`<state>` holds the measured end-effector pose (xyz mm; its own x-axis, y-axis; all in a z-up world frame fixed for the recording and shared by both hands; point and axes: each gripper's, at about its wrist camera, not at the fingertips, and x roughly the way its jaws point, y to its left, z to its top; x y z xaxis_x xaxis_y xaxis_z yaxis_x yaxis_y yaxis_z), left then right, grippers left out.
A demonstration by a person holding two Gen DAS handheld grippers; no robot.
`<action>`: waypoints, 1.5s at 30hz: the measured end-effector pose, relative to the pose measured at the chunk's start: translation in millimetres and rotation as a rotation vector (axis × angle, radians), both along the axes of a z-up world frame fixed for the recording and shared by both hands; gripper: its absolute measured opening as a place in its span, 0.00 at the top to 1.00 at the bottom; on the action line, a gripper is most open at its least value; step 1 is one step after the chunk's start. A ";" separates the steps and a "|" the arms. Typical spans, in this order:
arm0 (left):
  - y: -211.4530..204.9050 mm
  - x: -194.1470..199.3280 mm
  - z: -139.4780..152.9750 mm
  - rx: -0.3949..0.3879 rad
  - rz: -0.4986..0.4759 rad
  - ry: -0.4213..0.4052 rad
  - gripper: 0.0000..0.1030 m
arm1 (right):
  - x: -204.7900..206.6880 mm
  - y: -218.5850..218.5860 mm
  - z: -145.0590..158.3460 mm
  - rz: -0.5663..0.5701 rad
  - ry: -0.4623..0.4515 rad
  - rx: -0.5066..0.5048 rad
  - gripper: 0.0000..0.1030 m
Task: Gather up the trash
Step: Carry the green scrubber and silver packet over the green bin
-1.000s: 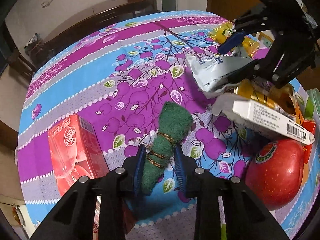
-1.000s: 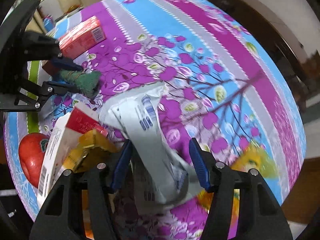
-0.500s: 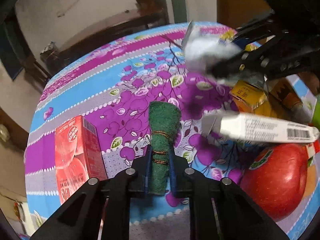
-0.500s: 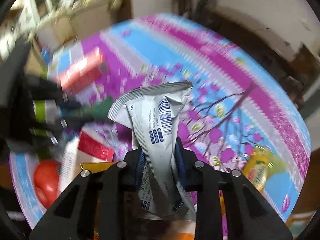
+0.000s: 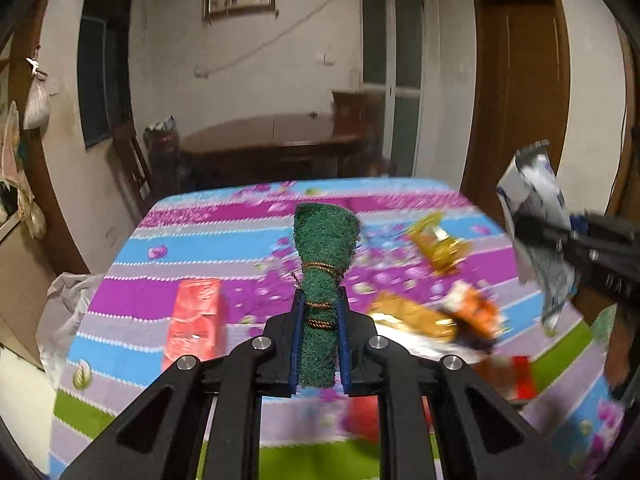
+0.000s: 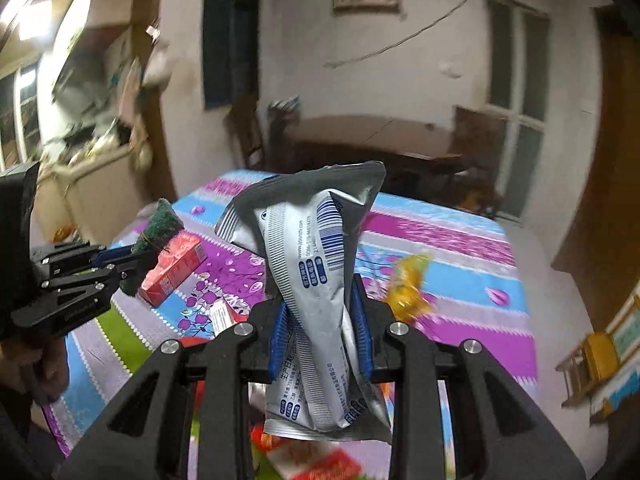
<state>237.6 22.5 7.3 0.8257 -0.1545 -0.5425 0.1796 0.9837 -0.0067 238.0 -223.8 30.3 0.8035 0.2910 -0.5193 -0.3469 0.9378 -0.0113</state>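
My left gripper point(image 5: 319, 300) is shut on a rolled green scouring pad point(image 5: 325, 248) tied with brown cord, held up above the table. It also shows in the right wrist view point(image 6: 154, 232) at the left. My right gripper point(image 6: 318, 292) is shut on a crumpled silver wrapper point(image 6: 316, 248) with blue print, lifted off the table. The wrapper also shows at the right of the left wrist view point(image 5: 536, 208).
The flowered tablecloth point(image 5: 240, 240) carries a red carton point(image 5: 196, 324), a yellow wrapper point(image 5: 436, 244), orange packets point(image 5: 420, 316) and a red apple point(image 5: 362, 416) near the front edge. A dark wooden table point(image 5: 272, 140) stands behind. A plastic bag point(image 5: 64, 312) hangs left of the table.
Both grippers have lifted and tilted up, raising the scouring pad and the silver wrapper clear of the table. The views now show the room instead of looking down on the cloth.
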 end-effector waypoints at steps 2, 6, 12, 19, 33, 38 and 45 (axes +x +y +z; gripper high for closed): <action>-15.1 -15.5 4.6 -0.023 -0.007 -0.019 0.85 | -17.0 -8.6 -0.7 -0.050 -0.026 0.010 0.74; -52.3 -43.9 9.0 -0.071 -0.039 -0.036 0.85 | -47.8 -26.7 -2.8 -0.125 -0.058 0.010 0.74; -117.4 -70.3 9.4 -0.099 -0.139 -0.033 0.85 | -85.3 -71.2 -8.1 -0.230 -0.057 0.012 0.74; -208.4 -96.5 10.6 -0.102 -0.280 -0.034 0.85 | -122.1 -126.0 -3.2 -0.331 -0.049 0.046 0.74; -365.9 -128.2 11.7 -0.094 -0.544 -0.031 0.85 | -188.1 -239.1 -5.5 -0.569 -0.026 0.037 0.74; -425.7 -139.7 -1.7 -0.097 -0.650 0.017 0.85 | -201.6 -283.2 -17.4 -0.670 0.029 0.018 0.74; -501.5 -142.6 -40.9 -0.088 -0.771 0.150 0.85 | -213.7 -335.1 -51.5 -0.779 0.144 0.032 0.74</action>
<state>95.1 -479.0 -33.6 0.3876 -0.7011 -0.5985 0.8016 0.5769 -0.1568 24.3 -558.9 -21.2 0.7079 -0.3108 -0.6343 0.4134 0.9104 0.0153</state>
